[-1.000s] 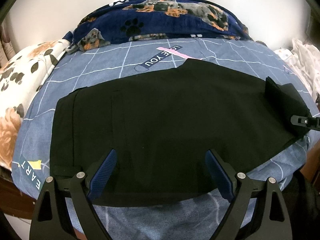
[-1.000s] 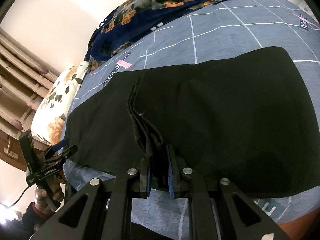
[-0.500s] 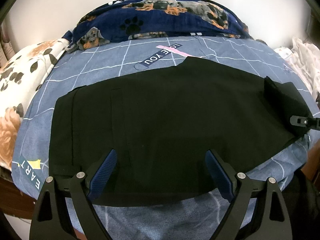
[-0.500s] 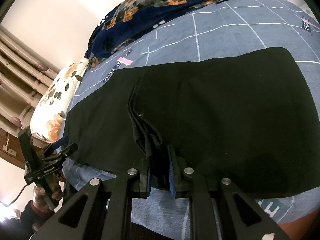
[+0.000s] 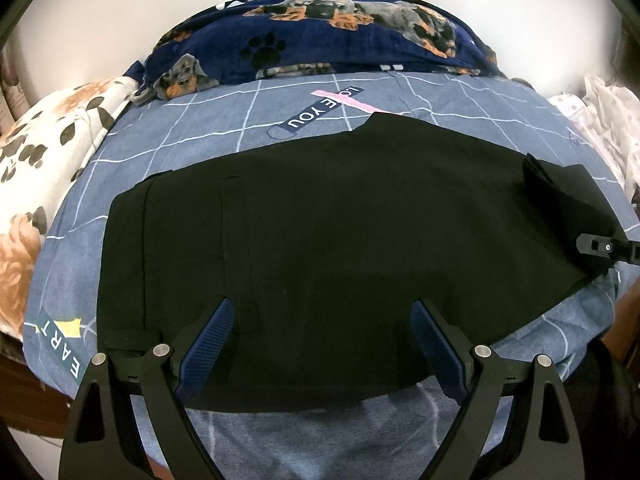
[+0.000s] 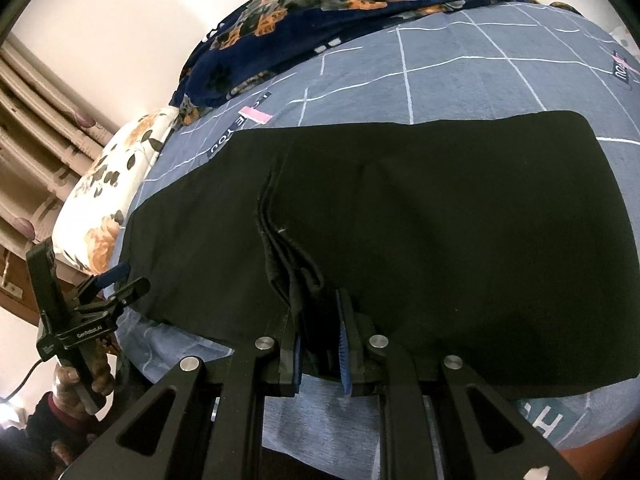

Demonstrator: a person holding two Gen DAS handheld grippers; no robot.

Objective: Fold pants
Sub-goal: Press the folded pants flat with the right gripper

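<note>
Bed [image 5: 208, 144] carrying black pants [image 5: 340, 240] flat on a blue-grey grid sheet.
Pants are lying spread across the middle; a navy dog-print blanket [image 5: 320, 36] is bunching along the far edge, a white floral pillow [image 5: 44, 148] is sitting at the left end, crumpled white cloth [image 5: 608, 120] at the right.

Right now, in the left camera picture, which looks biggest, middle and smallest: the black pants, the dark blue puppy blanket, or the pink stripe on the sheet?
1. Black pants
2. Dark blue puppy blanket, farther back, so true size is unsure
3. Pink stripe
</note>
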